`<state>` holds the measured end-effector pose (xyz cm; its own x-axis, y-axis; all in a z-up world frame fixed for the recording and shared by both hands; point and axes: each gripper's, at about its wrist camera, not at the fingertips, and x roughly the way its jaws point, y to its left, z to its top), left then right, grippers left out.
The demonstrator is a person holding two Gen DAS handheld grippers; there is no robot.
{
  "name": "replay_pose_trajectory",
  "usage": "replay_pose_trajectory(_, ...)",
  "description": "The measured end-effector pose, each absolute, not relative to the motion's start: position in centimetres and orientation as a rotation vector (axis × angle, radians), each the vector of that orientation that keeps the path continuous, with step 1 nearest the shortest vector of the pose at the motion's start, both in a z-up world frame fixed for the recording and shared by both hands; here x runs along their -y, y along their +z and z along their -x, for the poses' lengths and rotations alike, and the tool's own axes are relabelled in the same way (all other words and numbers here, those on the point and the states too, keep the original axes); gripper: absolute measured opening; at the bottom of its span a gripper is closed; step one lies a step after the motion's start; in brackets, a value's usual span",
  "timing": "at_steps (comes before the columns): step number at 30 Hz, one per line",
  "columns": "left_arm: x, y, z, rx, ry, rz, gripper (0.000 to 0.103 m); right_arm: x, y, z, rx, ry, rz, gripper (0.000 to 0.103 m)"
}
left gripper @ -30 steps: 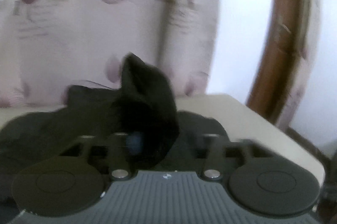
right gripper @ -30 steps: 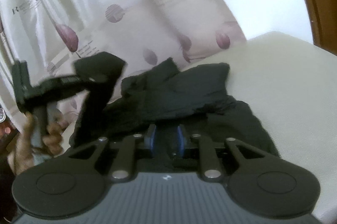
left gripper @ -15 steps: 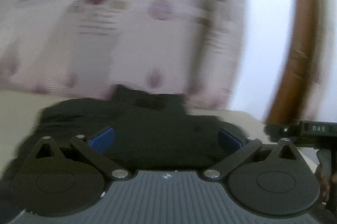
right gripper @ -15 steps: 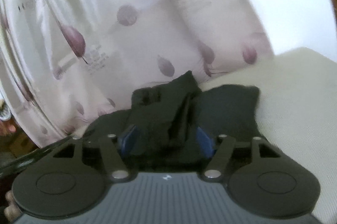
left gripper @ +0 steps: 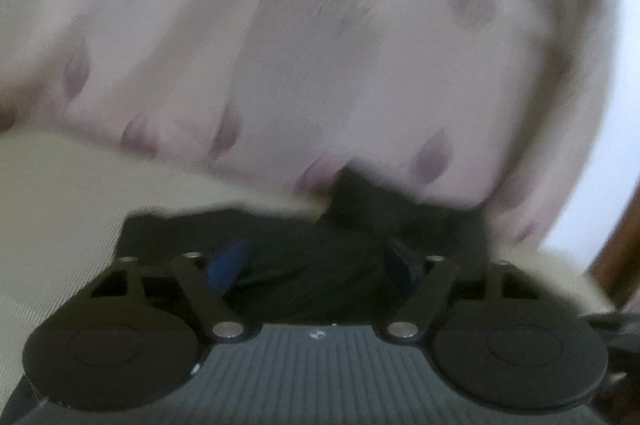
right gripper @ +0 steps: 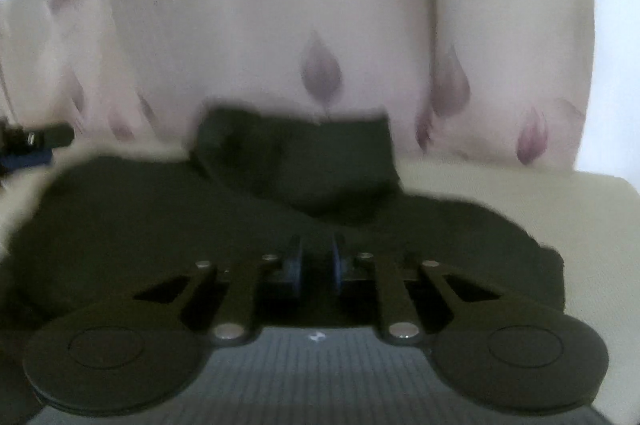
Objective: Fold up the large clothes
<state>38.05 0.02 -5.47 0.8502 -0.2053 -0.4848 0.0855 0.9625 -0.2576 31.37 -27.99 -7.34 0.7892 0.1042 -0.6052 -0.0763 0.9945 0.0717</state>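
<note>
Left gripper (left gripper: 316, 265) stands wide apart over the black garment (right gripper: 280, 201); right gripper (right gripper: 316, 265) is nearly closed, pinching a fold of it.

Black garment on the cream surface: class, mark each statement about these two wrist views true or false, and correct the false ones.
1. The black garment lies on a cream surface. True.
2. The left tool has its jaws wide apart. True.
3. The right tool is wide open. False: its blue pads stand close together, with dark cloth between them.
4. The curtain behind is plain blue. False: it is pale with purplish leaf shapes.
</note>
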Motion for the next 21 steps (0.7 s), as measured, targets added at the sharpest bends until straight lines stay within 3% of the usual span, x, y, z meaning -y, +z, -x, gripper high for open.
replay_pose_trajectory(5, -4.0, -9.2, -39.1, -0.606, -0.095, 0.334, 0.071, 28.8, -9.9, -32.7, -0.750, 0.072, -0.051, 0.009)
replay_pose_trajectory(14, -5.0, -10.4, -39.4, -0.642, -0.001, 0.255, 0.071, 28.6, -11.6, -32.8, -0.740, 0.081, -0.078, 0.009)
replay_pose_trajectory(17, -3.4, -9.2, -39.2, -0.673, 0.039, 0.101, 0.071, 28.2, -11.5, -32.5, -0.733, 0.081, -0.041, 0.009)
replay_pose_trajectory(18, -3.5, -8.2, -38.3, -0.672, 0.031, 0.097, 0.065, 28.7, -10.8, -32.5, -0.754, 0.091, -0.074, 0.009)
replay_pose_trajectory(20, -5.0, -5.8, -35.1, -0.619, -0.037, 0.175, 0.068, 30.6, -8.5, -31.0, -0.747, 0.105, -0.198, 0.013)
replay_pose_trajectory(21, -5.9, -4.6, -33.0, -0.590, -0.071, 0.208, 0.076, 31.7, -7.0, -28.9, -0.691, 0.112, -0.252, 0.014)
